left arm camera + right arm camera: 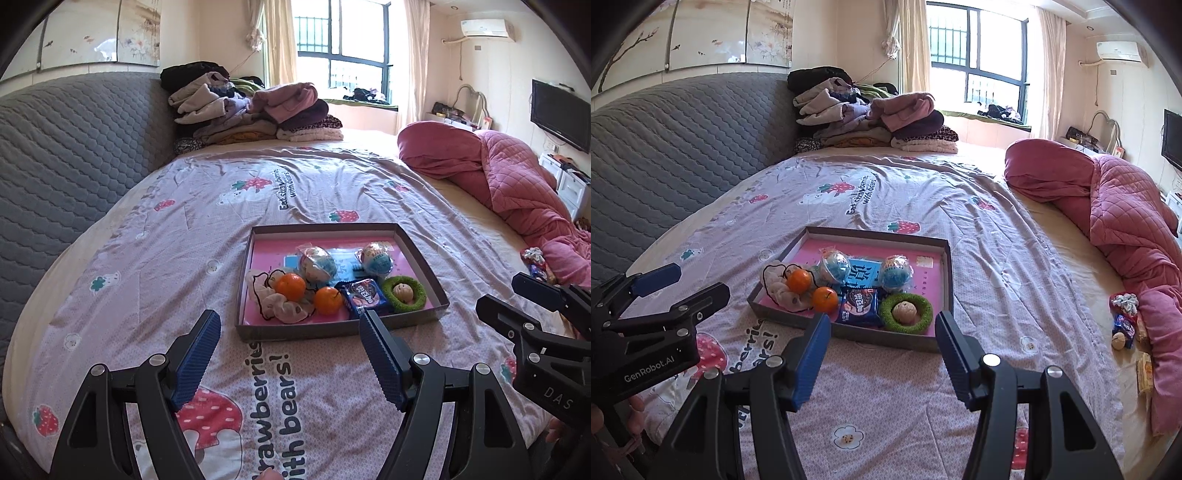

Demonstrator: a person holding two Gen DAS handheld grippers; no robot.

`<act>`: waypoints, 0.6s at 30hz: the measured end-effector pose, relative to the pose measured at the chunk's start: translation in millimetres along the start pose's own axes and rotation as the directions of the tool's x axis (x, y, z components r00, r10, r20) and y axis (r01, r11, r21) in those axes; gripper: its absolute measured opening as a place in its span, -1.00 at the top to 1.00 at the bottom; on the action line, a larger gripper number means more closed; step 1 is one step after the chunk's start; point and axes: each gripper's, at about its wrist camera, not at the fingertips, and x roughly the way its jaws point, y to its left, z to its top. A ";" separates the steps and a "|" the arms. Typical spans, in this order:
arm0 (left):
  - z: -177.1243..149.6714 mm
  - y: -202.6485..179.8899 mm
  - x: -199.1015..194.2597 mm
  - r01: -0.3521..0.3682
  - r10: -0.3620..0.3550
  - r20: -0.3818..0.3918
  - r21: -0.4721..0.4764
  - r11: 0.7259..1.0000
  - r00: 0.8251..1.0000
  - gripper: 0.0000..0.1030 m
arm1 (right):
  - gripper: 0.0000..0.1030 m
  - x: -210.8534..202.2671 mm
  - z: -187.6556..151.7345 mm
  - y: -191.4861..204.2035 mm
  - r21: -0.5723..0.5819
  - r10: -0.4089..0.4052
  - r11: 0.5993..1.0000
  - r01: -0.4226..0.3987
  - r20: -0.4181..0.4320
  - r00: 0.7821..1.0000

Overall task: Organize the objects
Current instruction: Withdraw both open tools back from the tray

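- shallow grey cardboard tray with pink lining [946,275] lies flat on the strawberry-print lilac bedsheet [871,398]; serves as the collecting spot, judging by the task.
- Inside the tray: two orange tangerines [799,280] on a cream scrunchie [775,286] at its left end, blue foil snack packet [859,306] mid-front, green fuzzy ring with a walnut in it [905,311] front right, two clear wrapped ball toys [834,266] behind.
- Tray's long axis runs left-right across both views, long front wall facing the grippers.
- Right of the tray, well apart, by the pink quilt [1126,206]: loose snacks and a walnut [1124,332], likely not yet sorted.
- left gripper [290,325] jaws spread wide, nothing in them, just before the tray's front wall.
- right gripper [882,325] likewise wide apart, empty, at the tray's front right.
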 end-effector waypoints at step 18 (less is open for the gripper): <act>-39.0 5.8 14.1 -0.013 0.013 -0.038 -0.006 1.000 0.999 -0.52 | -0.13 22.9 -45.3 -9.2 0.020 -0.014 1.000 0.015 -0.064 0.998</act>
